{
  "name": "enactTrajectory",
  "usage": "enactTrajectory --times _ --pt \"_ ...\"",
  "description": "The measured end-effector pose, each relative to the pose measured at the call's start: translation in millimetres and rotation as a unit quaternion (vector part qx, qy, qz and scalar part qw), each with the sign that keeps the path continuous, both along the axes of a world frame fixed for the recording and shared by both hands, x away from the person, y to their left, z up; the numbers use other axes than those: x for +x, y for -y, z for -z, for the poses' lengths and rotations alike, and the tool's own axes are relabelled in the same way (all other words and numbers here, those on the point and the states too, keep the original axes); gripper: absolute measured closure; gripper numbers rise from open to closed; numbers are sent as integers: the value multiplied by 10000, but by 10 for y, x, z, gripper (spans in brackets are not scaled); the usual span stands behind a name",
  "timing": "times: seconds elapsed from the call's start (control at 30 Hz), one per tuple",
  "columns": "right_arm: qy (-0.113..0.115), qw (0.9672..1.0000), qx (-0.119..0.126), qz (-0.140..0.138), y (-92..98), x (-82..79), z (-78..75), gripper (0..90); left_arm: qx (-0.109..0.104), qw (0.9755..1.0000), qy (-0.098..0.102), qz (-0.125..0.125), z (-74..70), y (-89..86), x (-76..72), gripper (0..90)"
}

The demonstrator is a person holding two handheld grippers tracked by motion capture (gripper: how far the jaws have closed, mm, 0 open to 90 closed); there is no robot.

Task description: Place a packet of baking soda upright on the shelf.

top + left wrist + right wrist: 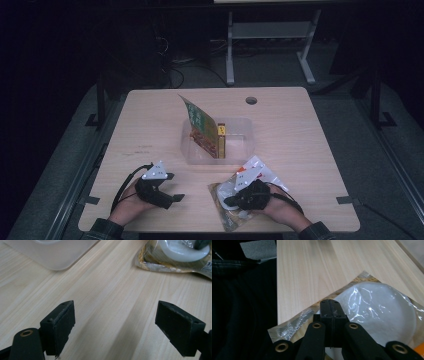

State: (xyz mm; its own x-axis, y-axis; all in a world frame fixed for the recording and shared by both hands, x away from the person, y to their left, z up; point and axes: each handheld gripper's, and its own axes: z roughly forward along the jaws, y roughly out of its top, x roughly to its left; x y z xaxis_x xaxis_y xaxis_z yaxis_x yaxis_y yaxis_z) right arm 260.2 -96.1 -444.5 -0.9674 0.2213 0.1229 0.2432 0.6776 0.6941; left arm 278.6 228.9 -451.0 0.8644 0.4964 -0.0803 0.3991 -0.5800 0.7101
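Clear packet [235, 200] partly under right gripper [252, 192] (print unreadable)

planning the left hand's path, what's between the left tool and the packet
Nothing: in the left gripper view, bare wood runs from the open left tool to the packet. The bin sits off to the side.

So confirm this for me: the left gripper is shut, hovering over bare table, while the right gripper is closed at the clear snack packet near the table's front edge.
Not quite. The left gripper is open: the left gripper view shows its jaws standing wide apart over bare table. The rest holds: the right gripper is closed at the clear snack packet near the front edge.
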Motion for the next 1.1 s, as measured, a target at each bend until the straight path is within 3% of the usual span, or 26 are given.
enactTrajectory --times 0.17,0.3,0.43,0.6,0.77,0.97,1.1 --pt "112 9999 -28 29 17 -29 -9 898 -153 9999 -3 30 -21 50 16 157" --pt "138 9993 127 313 135 -19 -66 897 -279 9996 -22 68 -57 134 40 172" --pt "136 9965 289 767 294 4 -125 800 -422 9991 11 78 -102 240 89 172" --pt "186 9908 426 1273 501 18 -176 669 -544 9983 66 174 -182 461 155 202" --pt "243 9842 460 1695 716 -6 -212 554 -604 9973 -57 415 -186 782 219 237" --pt "297 9766 584 2047 920 -40 -212 464 -503 9963 -126 685 -153 1123 292 243" --pt "341 9743 651 2130 993 -69 -221 446 -521 9956 -224 742 -137 1277 370 276"
